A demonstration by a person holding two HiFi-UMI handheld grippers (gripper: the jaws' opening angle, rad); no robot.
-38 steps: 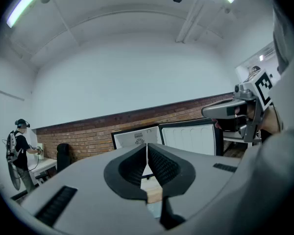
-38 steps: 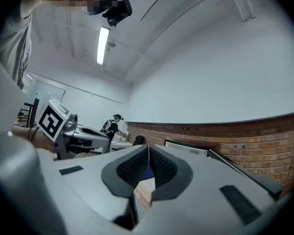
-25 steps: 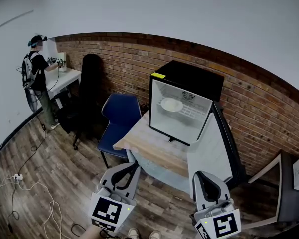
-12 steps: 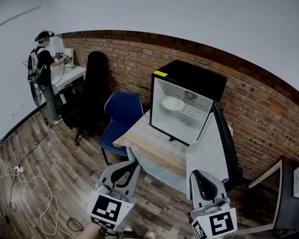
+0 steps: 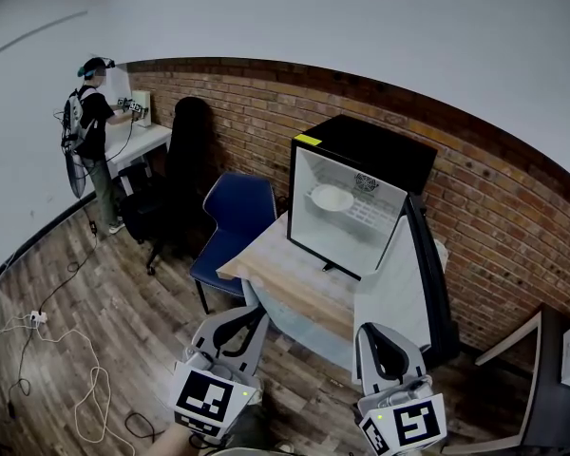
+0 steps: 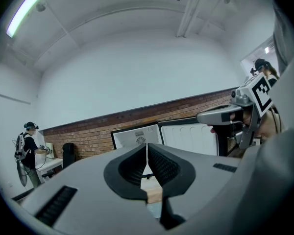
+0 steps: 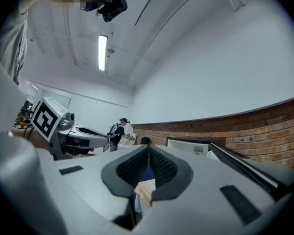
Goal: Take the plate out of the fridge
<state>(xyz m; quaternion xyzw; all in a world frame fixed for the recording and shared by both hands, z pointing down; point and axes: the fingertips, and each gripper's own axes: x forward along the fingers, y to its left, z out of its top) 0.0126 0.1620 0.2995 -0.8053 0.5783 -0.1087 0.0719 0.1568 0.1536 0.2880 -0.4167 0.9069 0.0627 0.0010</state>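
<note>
A black mini fridge (image 5: 361,193) stands on a wooden table (image 5: 285,278), its white door (image 5: 399,283) swung open to the right. A white plate (image 5: 331,198) lies on the wire shelf inside, at the left. Both grippers hang low in front of the table, well short of the fridge. My left gripper (image 5: 242,316) is shut with nothing between its jaws (image 6: 147,148). My right gripper (image 5: 380,332) is shut and empty too (image 7: 148,153). In the left gripper view the fridge (image 6: 136,136) and its door (image 6: 191,138) show beyond the closed jaws.
A blue chair (image 5: 233,221) stands left of the table, a black office chair (image 5: 185,160) behind it. A person (image 5: 90,126) works at a white desk far left. Cables (image 5: 38,350) trail over the wood floor. Another chair (image 5: 541,369) stands at right by the brick wall.
The head view has drifted a little, so the fridge sits slightly further right. Both grippers stay low and shut, the right one slightly lower in the frame.
</note>
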